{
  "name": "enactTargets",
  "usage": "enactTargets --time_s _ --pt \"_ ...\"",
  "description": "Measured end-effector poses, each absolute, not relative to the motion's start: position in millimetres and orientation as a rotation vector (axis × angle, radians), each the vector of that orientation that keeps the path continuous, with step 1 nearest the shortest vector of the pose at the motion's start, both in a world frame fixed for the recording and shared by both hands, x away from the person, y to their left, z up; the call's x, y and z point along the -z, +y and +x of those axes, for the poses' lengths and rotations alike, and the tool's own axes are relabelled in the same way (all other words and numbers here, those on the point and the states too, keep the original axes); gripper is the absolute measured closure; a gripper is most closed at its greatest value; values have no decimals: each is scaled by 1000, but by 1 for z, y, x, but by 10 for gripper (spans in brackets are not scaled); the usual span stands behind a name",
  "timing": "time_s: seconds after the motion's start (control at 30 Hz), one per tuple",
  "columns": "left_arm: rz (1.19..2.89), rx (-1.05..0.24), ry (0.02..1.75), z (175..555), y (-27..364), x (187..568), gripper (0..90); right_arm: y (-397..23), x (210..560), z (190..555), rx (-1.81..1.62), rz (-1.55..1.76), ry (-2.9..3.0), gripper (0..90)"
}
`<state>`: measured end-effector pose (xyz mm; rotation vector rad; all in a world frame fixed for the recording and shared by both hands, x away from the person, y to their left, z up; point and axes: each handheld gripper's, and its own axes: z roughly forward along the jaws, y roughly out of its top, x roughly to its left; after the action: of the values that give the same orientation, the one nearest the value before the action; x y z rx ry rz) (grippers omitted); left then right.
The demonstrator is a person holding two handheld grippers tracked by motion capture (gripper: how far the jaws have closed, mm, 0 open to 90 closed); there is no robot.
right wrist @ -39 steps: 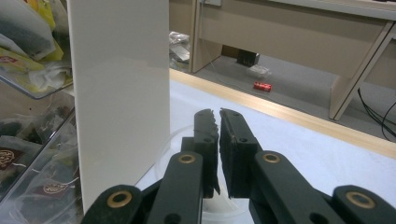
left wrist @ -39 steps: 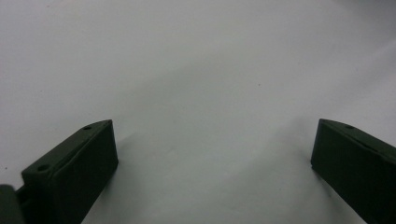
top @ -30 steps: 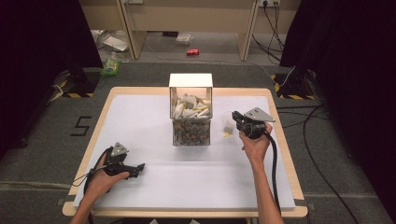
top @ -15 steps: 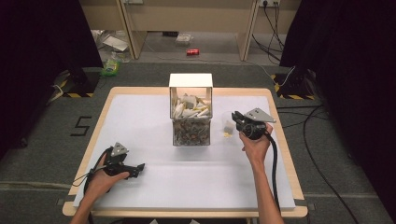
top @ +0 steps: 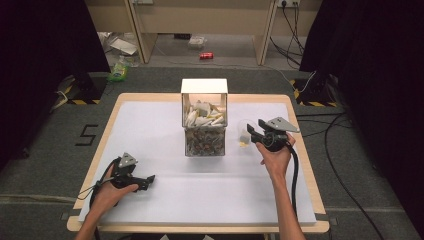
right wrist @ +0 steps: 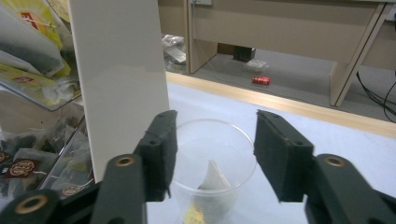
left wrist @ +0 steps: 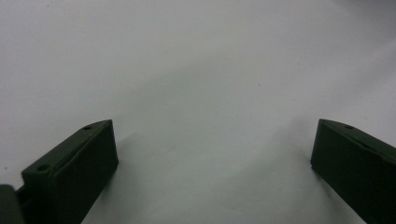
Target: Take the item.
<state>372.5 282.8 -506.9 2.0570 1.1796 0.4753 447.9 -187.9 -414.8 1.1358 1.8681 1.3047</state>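
Note:
A clear box (top: 204,120) with a white lid, full of tea bags (top: 202,114), stands mid-table. Just right of it is a clear plastic cup (top: 243,131) holding one tea bag (right wrist: 211,179). My right gripper (top: 253,132) hovers at the cup's right side, open. In the right gripper view its jaws flank the cup (right wrist: 236,170) without touching it, and the box's white panel (right wrist: 121,70) stands close on the left. My left gripper (top: 148,180) rests open on the white sheet at front left, with only bare sheet between its fingers (left wrist: 79,163).
A white sheet (top: 150,125) covers the wooden table (top: 305,165). The right gripper's cable (top: 294,175) trails along the forearm. Beyond the far edge the floor holds a red can (top: 206,55), a green bottle (top: 119,70), desk legs and cables.

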Motion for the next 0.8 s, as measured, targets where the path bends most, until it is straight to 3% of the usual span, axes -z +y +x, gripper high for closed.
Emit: enactTargets --time_s 0.3,0.8 --pt "2056 -475 1180 373 283 507 0 -192 416 438 -1298 1179 1885 353" --pt "2054 -475 1178 373 283 507 0 -191 412 426 -1301 1169 1897 333"
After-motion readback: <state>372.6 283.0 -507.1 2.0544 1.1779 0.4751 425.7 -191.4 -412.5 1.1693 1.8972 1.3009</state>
